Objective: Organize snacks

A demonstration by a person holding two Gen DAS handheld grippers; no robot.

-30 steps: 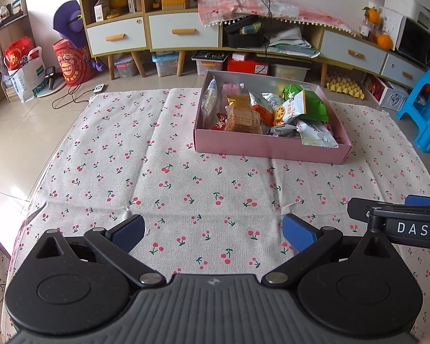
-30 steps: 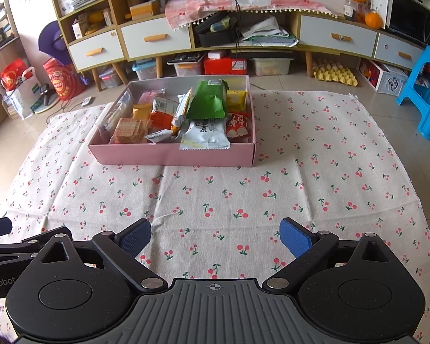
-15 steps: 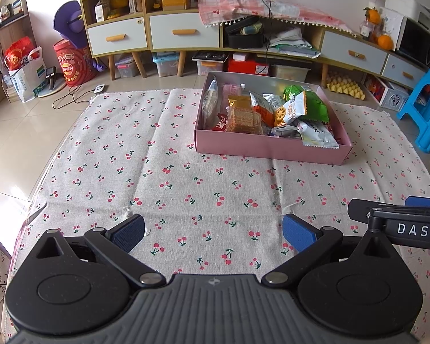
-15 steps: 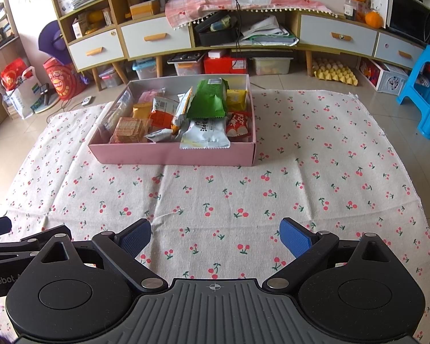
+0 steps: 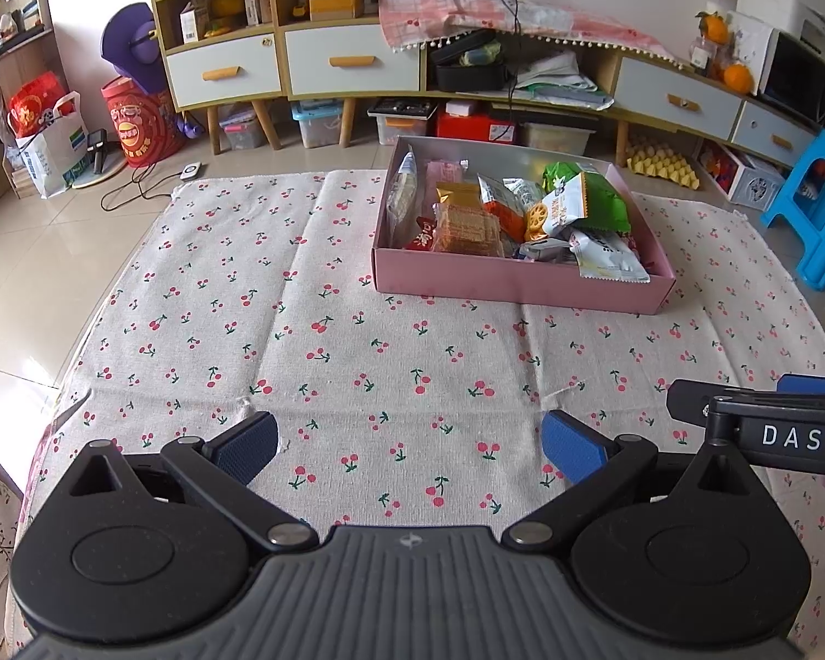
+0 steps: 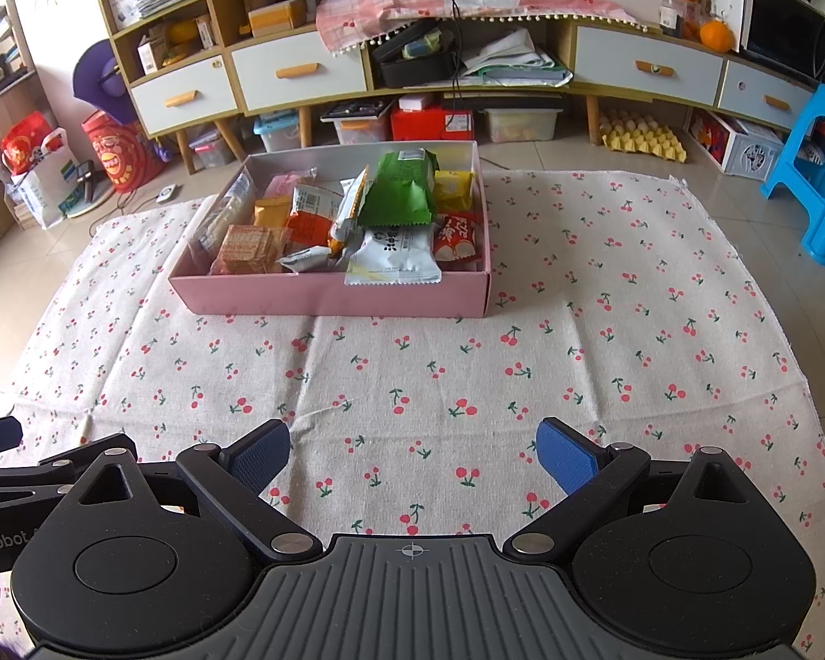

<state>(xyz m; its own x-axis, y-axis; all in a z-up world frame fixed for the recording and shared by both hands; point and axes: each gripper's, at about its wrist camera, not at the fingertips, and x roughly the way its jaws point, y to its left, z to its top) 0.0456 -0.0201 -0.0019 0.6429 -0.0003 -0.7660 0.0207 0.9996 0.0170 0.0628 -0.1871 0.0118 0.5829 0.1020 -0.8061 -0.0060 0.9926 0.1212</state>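
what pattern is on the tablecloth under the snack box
Small red cherries with green stems on beige tablecloth, clearest in the right wrist view.

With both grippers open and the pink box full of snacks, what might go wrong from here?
1. The white packet overhangs the near wall of the pink box; reaching in may knock it out onto the cherry cloth.
2. Packets are piled and overlapping, so the right gripper may pinch two at once.
3. The left gripper and right gripper sit side by side; they may collide when both reach for the box.
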